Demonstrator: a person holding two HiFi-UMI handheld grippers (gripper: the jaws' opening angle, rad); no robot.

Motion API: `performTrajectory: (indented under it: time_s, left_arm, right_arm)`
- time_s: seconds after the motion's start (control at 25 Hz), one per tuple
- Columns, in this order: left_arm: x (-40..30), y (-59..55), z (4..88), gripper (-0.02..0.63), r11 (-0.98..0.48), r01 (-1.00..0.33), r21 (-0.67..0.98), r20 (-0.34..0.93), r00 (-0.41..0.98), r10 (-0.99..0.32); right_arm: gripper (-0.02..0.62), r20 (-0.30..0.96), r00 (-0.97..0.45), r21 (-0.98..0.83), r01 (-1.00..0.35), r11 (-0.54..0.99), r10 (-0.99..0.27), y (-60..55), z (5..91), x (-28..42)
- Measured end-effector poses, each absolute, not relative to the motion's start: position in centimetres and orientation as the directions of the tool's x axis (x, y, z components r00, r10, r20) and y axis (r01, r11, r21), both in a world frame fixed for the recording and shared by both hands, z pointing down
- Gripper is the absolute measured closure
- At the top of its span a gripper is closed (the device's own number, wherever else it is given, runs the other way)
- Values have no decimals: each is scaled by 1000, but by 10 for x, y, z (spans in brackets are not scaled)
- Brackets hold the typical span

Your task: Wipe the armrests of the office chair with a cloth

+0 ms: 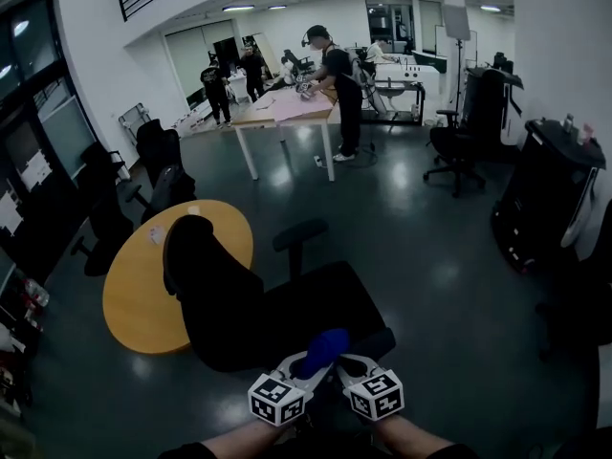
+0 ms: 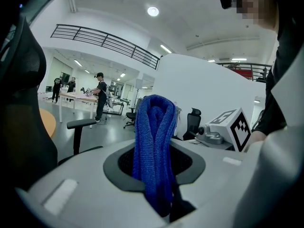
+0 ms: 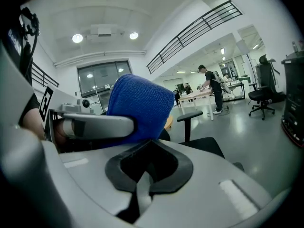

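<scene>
A black office chair [image 1: 239,295] stands just in front of me, its back to the left and one armrest [image 1: 301,232] on the far side. That armrest also shows in the left gripper view [image 2: 80,123] and the right gripper view [image 3: 190,115]. My left gripper [image 1: 308,366] [image 2: 156,194] is shut on a folded blue cloth [image 1: 325,347] [image 2: 153,146] that stands up above the jaws, over the chair's near edge. My right gripper [image 1: 349,363] [image 3: 142,184] sits close beside it, jaws shut with nothing in them; the cloth [image 3: 140,108] is to its left.
A round wooden table [image 1: 143,285] stands left of the chair. More black chairs [image 1: 105,218] line the left wall, and another [image 1: 454,151] is at the back right. People work at a white table [image 1: 287,113] far off. A black cabinet [image 1: 545,189] is on the right.
</scene>
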State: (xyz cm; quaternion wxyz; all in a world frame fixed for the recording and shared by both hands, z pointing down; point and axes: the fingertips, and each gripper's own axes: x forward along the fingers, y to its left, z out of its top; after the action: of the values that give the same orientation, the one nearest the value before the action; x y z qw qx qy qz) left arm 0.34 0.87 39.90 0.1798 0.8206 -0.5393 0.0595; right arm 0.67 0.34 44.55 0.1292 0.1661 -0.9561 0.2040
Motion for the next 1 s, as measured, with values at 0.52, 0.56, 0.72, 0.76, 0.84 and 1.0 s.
performTrajectory:
  time_s: [0.52, 0.56, 0.72, 0.76, 0.84, 1.0]
  left_arm:
    - [3, 67, 375, 482, -457, -861, 223, 211, 500, -840]
    - [-4, 74, 372, 482, -469, -855, 220, 199, 510, -837]
    - [-36, 113, 361, 482, -516, -830, 213, 163, 551, -819]
    - [-43, 124, 359, 482, -529, -822, 211, 158, 563, -811]
    - [-57, 146, 360, 482, -553, -807, 207, 157, 586, -795]
    - [-87, 185, 370, 482, -577, -791, 203, 160, 608, -777]
  right_arm:
    - [592, 325, -889, -283, -418, 863, -324, 58, 419, 7]
    - [592, 325, -883, -271, -430, 861, -338, 65, 417, 1]
    - [592, 320, -867, -237, -464, 853, -382, 103, 405, -27]
    - [592, 321, -863, -231, -471, 851, -391, 114, 403, -34]
    - [592, 325, -853, -224, -488, 844, -408, 135, 402, -47]
    - [592, 336, -834, -218, -521, 825, -438, 177, 408, -67]
